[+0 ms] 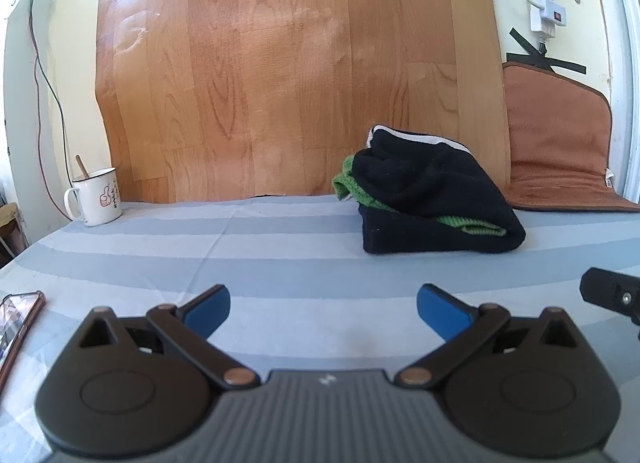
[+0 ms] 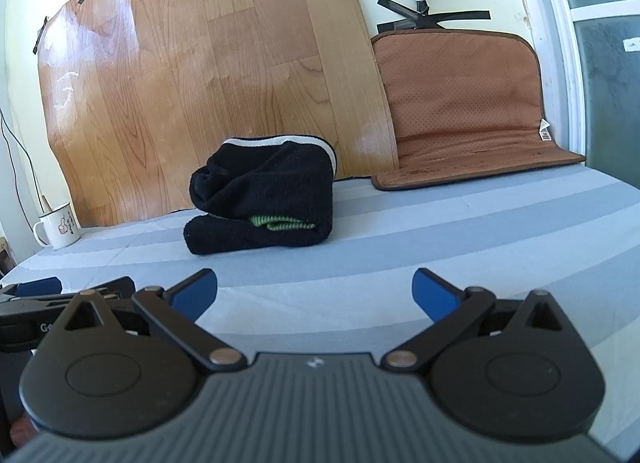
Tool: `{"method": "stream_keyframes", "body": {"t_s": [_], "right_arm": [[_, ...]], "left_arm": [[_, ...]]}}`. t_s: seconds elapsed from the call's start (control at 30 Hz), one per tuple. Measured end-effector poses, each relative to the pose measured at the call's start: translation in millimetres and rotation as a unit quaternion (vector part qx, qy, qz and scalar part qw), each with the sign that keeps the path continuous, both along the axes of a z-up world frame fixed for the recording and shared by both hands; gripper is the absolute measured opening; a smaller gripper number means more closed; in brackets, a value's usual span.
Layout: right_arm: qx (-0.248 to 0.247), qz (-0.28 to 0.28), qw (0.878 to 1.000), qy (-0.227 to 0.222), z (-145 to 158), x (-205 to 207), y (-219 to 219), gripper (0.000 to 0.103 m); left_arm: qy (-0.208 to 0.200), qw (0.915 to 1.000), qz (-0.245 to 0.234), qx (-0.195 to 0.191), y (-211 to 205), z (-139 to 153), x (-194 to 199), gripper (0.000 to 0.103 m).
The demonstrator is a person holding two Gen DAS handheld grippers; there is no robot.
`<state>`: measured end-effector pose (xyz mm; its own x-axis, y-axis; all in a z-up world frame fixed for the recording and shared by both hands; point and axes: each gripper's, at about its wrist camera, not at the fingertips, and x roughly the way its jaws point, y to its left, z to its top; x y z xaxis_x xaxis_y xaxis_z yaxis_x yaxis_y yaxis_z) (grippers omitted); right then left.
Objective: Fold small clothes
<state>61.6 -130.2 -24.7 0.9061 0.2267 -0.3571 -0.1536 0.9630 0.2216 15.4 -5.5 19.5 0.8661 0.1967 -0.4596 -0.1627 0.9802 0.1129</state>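
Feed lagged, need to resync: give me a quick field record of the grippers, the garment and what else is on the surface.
left gripper: open, empty, over the striped sheet
right gripper: open, empty, short of the garment
garment: folded black fleece garment with green knit lining and white trim, lying near the wall, touched by neither gripper
surface: blue-and-grey striped sheet
left side: white enamel mug with a spoon; phone in a clear case at the edge
right side: brown padded mat propped against the wall

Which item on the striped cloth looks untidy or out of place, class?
The black garment bundle is folded unevenly: its top layer is bunched, and a green garment pokes out from between the layers. A phone overhangs the cloth's left edge.
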Motion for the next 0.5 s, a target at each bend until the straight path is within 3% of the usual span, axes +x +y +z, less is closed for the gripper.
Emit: {"method": "stream_keyframes", "body": {"t_s": [0.5], "right_arm": [[0.001,-0.002,1.000,-0.001,0,-1,1,0.103]], "left_arm": [[-0.007,0.9995,0.025,-0.018,13,3,-1,0.103]]}}
